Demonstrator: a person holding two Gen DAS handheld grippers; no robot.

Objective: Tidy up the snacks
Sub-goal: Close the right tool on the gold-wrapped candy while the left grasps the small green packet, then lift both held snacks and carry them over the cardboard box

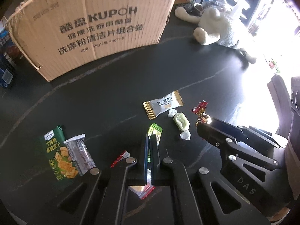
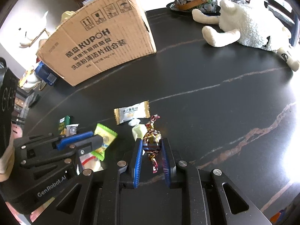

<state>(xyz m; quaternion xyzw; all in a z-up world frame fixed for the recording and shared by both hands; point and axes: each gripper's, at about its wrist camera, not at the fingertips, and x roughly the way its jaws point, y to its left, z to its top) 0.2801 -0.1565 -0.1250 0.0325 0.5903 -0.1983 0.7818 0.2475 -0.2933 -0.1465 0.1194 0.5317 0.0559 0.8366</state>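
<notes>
the right gripper (image 2: pixel 151 146) pinches the red-gold twisted candy (image 2: pixel 151 140) with its long axis along the fingers, the left gripper (image 1: pixel 150 136) is pressed on the green packet (image 1: pixel 154 131), and the cardboard box (image 2: pixel 105 43) lies well ahead, nearer the left.

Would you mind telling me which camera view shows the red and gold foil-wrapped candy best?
The right wrist view: the red and gold foil candy sits whole between the right gripper fingers, both twisted ends visible. In the left wrist view the candy appears smaller, its lower end hidden behind the right gripper's fingers.
</notes>
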